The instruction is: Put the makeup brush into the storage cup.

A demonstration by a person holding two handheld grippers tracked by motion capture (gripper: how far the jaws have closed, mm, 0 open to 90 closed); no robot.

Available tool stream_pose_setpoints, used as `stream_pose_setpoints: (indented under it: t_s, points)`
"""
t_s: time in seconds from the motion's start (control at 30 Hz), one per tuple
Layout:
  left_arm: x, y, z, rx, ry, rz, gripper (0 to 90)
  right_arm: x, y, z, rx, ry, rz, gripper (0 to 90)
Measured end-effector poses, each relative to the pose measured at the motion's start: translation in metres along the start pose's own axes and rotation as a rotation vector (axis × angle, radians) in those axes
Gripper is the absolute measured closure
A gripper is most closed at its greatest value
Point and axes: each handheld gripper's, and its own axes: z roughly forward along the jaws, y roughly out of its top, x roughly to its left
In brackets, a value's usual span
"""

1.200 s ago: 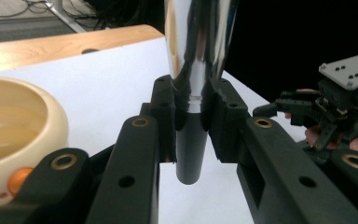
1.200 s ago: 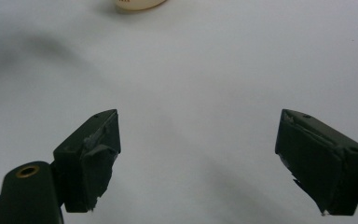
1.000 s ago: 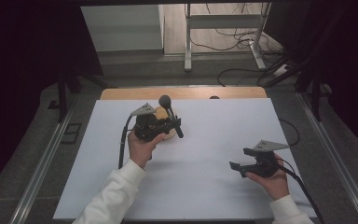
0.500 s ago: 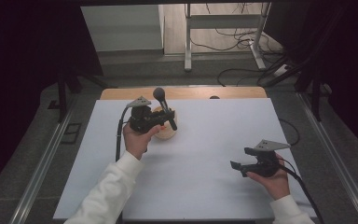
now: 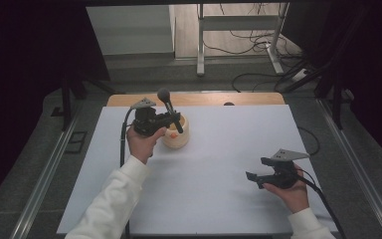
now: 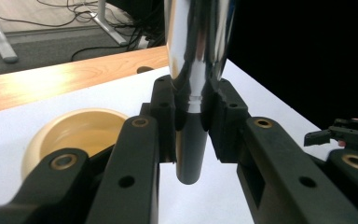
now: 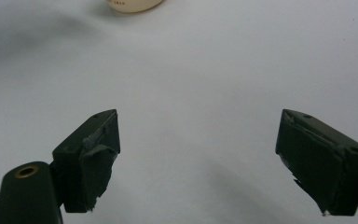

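The left gripper (image 5: 171, 119) clamps a metal pestle (image 6: 193, 70) above the cream bowl (image 5: 175, 137) near the table's (image 5: 229, 199) far-left corner; lowering it in remains. The right gripper (image 5: 258, 175) rests open near the right edge.

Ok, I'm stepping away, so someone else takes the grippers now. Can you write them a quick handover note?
Left gripper: shut on the metal tool, held over the cream bowl at the far left of the white table.
Right gripper: open, holding nothing, low over the table's near right.
Done: tool picked up.
Left: probably lowering it into the bowl, which looks empty.
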Motion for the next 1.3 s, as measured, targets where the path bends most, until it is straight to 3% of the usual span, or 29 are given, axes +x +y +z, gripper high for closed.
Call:
stream_pose_setpoints:
  t_s: [0.87, 1.3]
  points:
    - [0.023, 0.011, 0.001, -0.001, 0.07, -0.031, 74.0, 0.0, -0.002, 0.004, 0.016, 0.001, -0.001, 14.3]
    - [0.032, 0.021, 0.007, -0.01, 0.099, -0.026, 74.0, 0.0, -0.002, 0.003, 0.016, -0.002, -0.001, 14.3]
